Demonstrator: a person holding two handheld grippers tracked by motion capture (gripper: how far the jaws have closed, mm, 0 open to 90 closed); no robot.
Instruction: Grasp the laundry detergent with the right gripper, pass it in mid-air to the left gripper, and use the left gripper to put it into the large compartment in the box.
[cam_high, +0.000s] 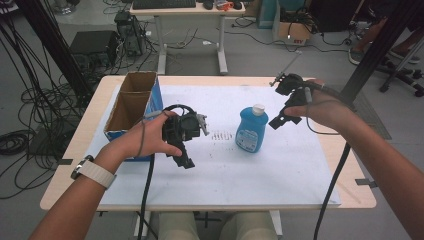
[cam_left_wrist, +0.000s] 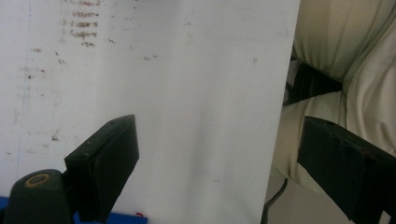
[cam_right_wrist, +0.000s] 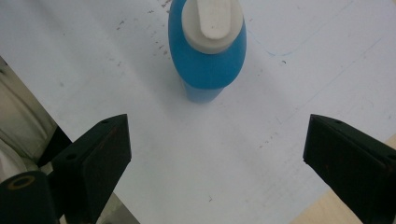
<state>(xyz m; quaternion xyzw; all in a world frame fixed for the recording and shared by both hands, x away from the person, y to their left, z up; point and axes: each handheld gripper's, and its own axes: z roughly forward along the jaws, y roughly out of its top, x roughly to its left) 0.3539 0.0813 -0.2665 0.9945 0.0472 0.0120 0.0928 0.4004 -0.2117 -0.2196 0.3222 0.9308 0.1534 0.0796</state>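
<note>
On the white sheet (cam_high: 280, 170), the blue bottle (cam_high: 249, 130) stands just beside the released, empty right tool (cam_high: 281, 119).

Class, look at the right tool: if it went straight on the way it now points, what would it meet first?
Most likely the blue bottle, standing upright ahead of the open right tool; it might reach the white table sheet first, since depth is unclear.

The bottle (cam_right_wrist: 207, 60) looks like smooth, slightly glossy blue plastic with a matt white plastic cap (cam_right_wrist: 212, 23). The table (cam_high: 75, 145) shows pale wood at its rim, under a matt white sheet (cam_high: 240, 170) scuffed with dark marks. The box (cam_high: 131, 102) is brown cardboard. Both grippers' jaws look like matt black plastic.
</note>
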